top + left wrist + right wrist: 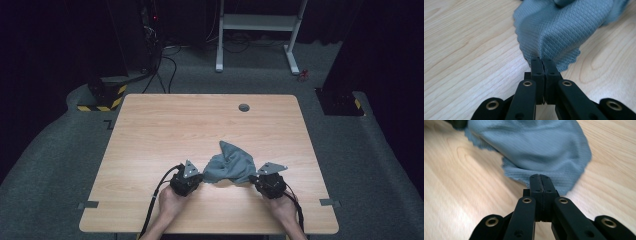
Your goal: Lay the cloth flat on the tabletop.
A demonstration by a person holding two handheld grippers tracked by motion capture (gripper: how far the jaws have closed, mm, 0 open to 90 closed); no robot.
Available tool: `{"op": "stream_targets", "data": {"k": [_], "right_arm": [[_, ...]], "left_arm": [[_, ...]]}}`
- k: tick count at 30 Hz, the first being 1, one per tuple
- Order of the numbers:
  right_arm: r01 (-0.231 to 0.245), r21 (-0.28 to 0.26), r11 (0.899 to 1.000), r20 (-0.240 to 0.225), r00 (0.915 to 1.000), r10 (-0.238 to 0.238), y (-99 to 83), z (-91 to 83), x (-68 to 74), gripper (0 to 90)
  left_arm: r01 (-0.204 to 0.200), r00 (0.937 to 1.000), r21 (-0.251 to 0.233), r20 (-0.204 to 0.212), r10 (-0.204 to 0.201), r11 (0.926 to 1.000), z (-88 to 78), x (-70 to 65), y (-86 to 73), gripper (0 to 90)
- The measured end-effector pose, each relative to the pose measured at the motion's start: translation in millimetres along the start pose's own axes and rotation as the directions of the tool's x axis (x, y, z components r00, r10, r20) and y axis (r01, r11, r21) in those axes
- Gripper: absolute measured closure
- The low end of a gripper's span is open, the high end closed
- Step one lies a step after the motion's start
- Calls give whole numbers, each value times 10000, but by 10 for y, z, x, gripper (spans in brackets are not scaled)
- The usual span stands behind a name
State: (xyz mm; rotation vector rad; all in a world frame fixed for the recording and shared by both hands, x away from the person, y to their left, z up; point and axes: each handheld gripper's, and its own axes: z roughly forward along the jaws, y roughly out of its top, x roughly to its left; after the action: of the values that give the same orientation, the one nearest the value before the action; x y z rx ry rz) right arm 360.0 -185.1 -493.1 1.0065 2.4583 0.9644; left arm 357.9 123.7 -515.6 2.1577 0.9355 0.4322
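A crumpled grey-blue cloth (230,166) lies near the front middle of the wooden table (165,125). My left gripper (200,176) is at the cloth's left edge, my right gripper (251,179) at its right edge. Seen from the left gripper view, the black jaws of my left gripper (542,60) are pressed together on the scalloped hem of the cloth (559,30). The right gripper view has my right gripper (540,177) with its jaws pinched on a corner of the cloth (536,147), which bunches up between the two grips.
A round cable hole (244,107) sits near the table's far edge. White desk legs (257,30) and cables stand on the grey carpet beyond. Strips of tape (88,204) mark the table's front corners.
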Motion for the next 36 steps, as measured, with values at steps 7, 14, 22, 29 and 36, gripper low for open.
{"op": "stream_targets", "data": {"k": [7,14,22,29,36], "right_arm": [[32,-114,9999,-44,10000,-33,-206,-139,-23,900],[298,-58,9995,-578,9979,-301,-186,-134,26,890],[-595,-766,9953,260,9978,617,-104,-112,-28,781],[-867,-646,9941,780,9927,916,190,175,-146,742],[-1468,-408,9883,903,9846,1500,360,383,-221,682]], "left_arm": [[36,9997,140,243,-39,9999,-224,70,-71,885],[-361,9985,684,431,332,9970,-279,1,-46,840],[342,9992,70,-203,-341,9994,-304,80,76,660],[502,9982,588,-369,-481,9970,133,185,414,546],[502,9985,1006,-266,-477,9937,476,200,549,554]]}}
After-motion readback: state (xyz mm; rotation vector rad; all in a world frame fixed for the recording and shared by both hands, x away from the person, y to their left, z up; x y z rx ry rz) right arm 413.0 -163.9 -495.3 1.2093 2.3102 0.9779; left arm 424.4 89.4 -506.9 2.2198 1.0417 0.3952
